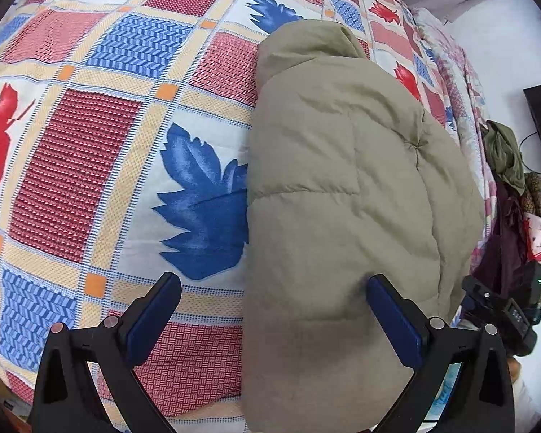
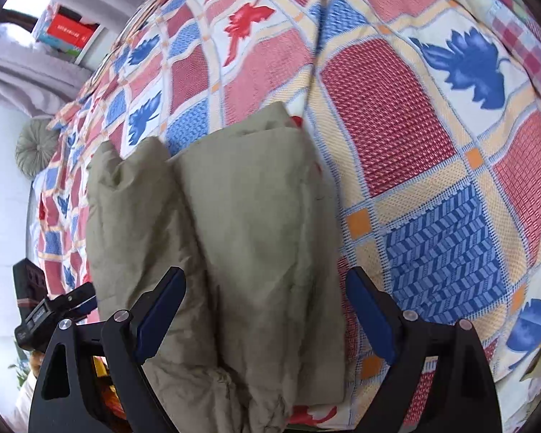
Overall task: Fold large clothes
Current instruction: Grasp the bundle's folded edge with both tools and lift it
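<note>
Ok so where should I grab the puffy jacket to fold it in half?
Probably the near end of the jacket, coming from the bed's edge. It lies as a long narrow bundle running away, and both grippers hang open there.

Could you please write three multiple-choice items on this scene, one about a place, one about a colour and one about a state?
1. Where does the khaki padded jacket lie?
A. On the patchwork leaf-print bedspread
B. On a bare wooden floor
C. On a hanger

2. What colours are the leaves printed on the bedspread?
A. Green and yellow
B. Red and blue
C. Black and white

3. How do the left hand-held gripper and the right hand-held gripper stand?
A. Both shut on the jacket
B. One shut, one open
C. Both open

Key: 1 A, the jacket rests folded on the patterned bedspread in both views; 2 B, red and blue leaves fill the white squares; 3 C, each gripper's blue-padded fingers are spread wide above the jacket, clamping nothing.
</note>
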Tool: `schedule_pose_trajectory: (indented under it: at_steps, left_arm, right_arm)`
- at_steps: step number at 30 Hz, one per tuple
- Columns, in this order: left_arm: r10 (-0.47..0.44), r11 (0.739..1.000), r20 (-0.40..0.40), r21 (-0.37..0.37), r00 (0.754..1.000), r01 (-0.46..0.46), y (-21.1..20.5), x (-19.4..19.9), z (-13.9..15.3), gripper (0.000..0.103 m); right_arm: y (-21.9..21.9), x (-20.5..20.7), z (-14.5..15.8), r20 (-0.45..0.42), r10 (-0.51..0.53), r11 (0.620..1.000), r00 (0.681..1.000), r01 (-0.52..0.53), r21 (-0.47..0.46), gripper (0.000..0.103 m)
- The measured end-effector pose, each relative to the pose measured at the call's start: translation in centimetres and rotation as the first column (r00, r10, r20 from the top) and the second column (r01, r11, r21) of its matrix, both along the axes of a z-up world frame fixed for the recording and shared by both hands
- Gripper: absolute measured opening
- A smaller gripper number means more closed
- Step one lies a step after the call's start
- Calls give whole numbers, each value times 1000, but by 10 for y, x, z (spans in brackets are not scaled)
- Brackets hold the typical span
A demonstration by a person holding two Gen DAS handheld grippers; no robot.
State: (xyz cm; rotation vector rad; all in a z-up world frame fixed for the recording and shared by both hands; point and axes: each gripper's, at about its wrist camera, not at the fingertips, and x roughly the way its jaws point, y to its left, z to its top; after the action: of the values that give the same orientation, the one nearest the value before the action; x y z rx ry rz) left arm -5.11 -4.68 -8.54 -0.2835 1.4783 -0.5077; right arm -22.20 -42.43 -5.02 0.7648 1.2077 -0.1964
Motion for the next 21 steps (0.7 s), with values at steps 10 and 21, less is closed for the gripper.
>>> schedule_pose_trajectory:
  at_steps: [10, 21]
  left_arm:
    - [-42, 975, -91, -221, 995, 21, -26, 22, -33, 103]
    - [-106, 971, -102, -225, 989, 81, -62, 33, -54, 103]
  right_arm:
    - [-24, 8, -63, 101, -83, 919, 991, 37, 392, 103]
    - [31, 66, -54, 80, 363, 916, 928, -371, 155, 103]
